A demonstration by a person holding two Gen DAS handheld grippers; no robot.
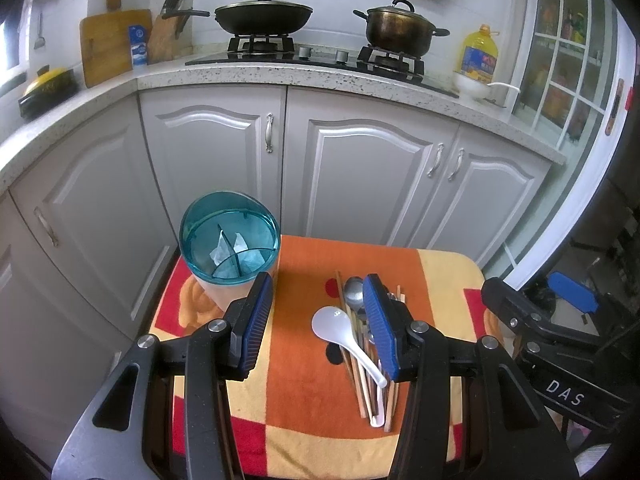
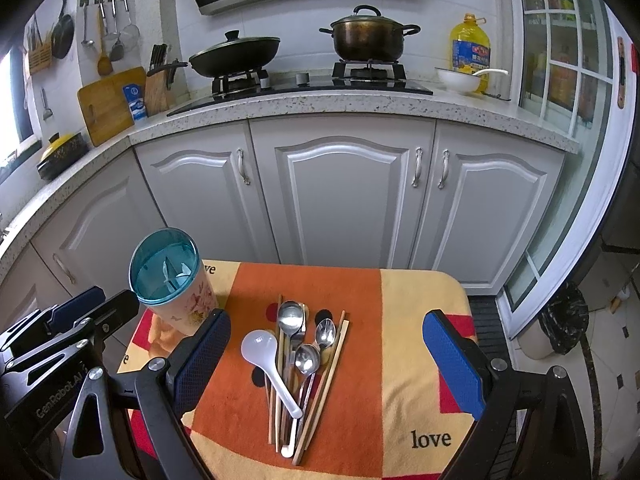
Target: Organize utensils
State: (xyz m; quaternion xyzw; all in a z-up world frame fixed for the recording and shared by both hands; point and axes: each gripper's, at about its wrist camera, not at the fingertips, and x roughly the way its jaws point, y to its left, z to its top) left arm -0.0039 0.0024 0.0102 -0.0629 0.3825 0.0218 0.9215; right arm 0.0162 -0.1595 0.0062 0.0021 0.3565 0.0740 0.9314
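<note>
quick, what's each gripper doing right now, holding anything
left gripper: open, holding nothing
right gripper: open, holding nothing

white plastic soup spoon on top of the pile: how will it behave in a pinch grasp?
The white spoon looks like thin glossy plastic, so probably light and somewhat slippery. Its handle lies across the chopsticks and metal spoons, so lifting it will likely nudge them. The curved handle may pivot between flat pads, its deep bowl swinging downward.
</note>
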